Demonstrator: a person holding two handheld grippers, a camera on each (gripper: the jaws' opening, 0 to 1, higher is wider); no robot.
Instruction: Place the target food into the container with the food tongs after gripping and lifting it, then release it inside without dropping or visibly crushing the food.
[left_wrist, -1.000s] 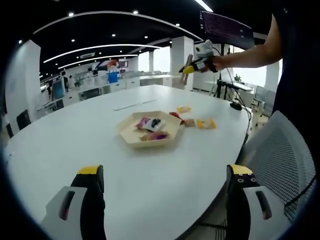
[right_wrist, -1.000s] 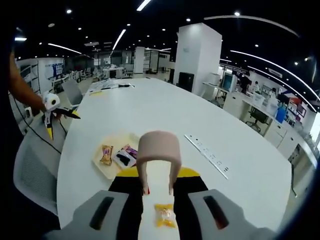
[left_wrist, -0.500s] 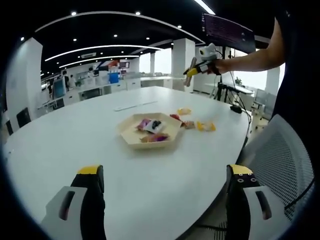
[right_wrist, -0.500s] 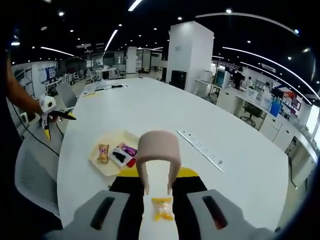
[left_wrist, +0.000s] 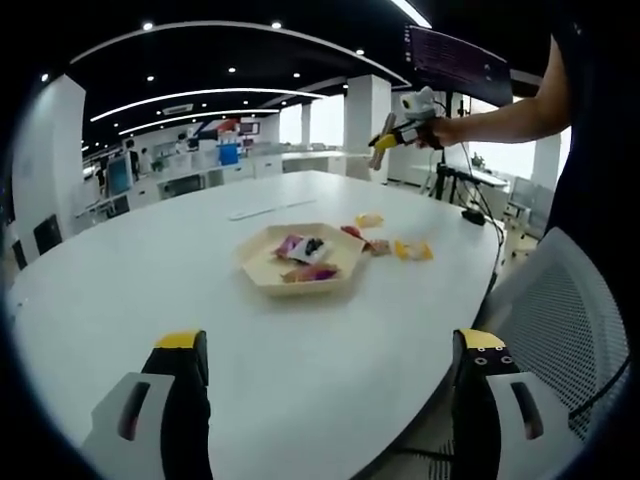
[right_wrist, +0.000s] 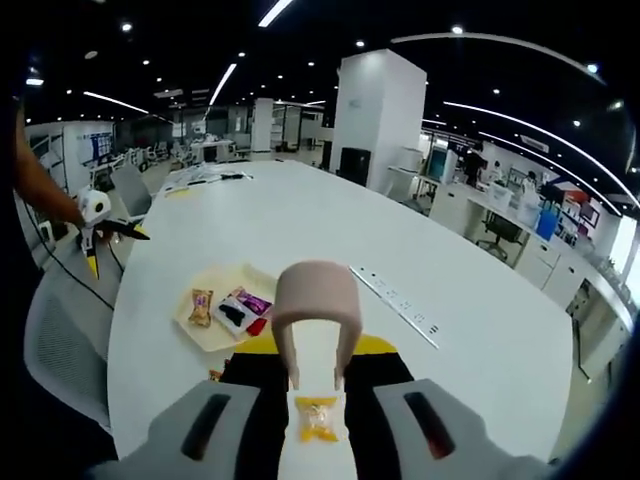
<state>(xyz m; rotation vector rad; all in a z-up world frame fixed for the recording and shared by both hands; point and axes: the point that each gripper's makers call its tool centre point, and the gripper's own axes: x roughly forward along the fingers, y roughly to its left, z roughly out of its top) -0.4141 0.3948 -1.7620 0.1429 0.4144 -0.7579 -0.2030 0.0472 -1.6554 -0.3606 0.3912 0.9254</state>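
While the right hand-held gripper (right_wrist: 316, 380) clamps food tongs (right_wrist: 316, 318), left hand-held gripper (left_wrist: 330, 385) spread apart.

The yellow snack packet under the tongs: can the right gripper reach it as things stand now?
Probably yes. The right gripper holds the tongs with their tips right above the yellow snack packet on the white table, and nothing lies between them.

Bare worktop (left_wrist: 150, 290) lies open between the left gripper (left_wrist: 330, 385) and the tray (left_wrist: 262, 268), while loose snack packets (left_wrist: 412, 249) crowd the tray's far side and a mesh chair (left_wrist: 565, 330) flanks the worktop's edge.
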